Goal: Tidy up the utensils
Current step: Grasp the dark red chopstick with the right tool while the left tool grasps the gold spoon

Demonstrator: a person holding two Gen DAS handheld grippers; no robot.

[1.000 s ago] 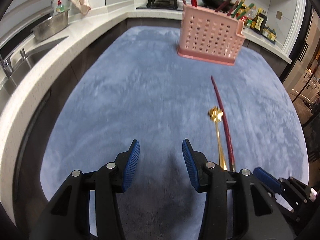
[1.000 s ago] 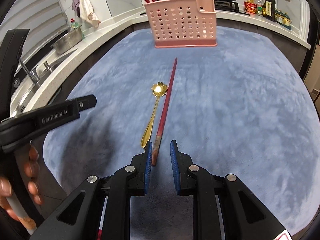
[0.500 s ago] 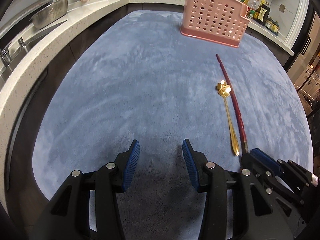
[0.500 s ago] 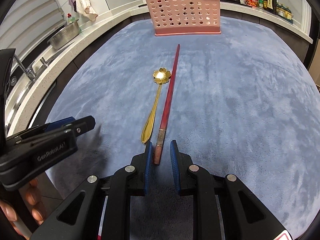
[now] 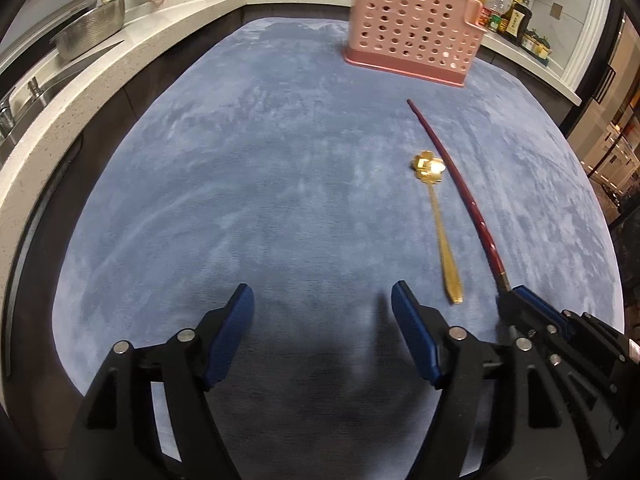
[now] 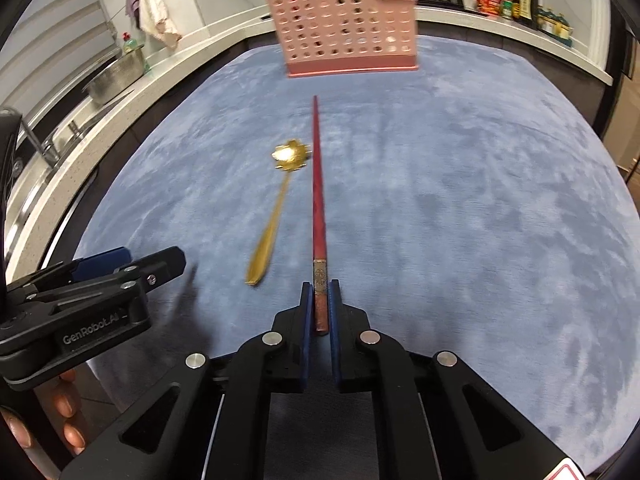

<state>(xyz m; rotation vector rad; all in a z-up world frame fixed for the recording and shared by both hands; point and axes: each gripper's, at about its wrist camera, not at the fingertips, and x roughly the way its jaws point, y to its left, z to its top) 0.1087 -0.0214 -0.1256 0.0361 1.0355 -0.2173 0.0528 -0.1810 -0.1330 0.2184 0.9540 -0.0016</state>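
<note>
A long red chopstick (image 6: 318,196) lies along the blue mat, pointing at the pink perforated utensil basket (image 6: 346,24). My right gripper (image 6: 320,300) is shut on the chopstick's near end. A gold spoon (image 6: 276,208) with a flower-shaped bowl lies just left of the chopstick. In the left wrist view the chopstick (image 5: 460,184), the spoon (image 5: 438,220) and the basket (image 5: 412,32) sit right of centre. My left gripper (image 5: 322,308) is open and empty above the mat, left of the spoon. The basket holds several chopsticks.
The blue mat (image 5: 260,168) covers the table. A white counter (image 5: 80,80) with a sink and a steel bowl (image 5: 88,36) curves along the left. Sauce bottles (image 6: 516,0) and a stove with pans stand behind the basket.
My right gripper has closed onto the near end of the red chopstick. My left gripper has opened wider and shifted slightly; the spoon has not moved on the mat.
</note>
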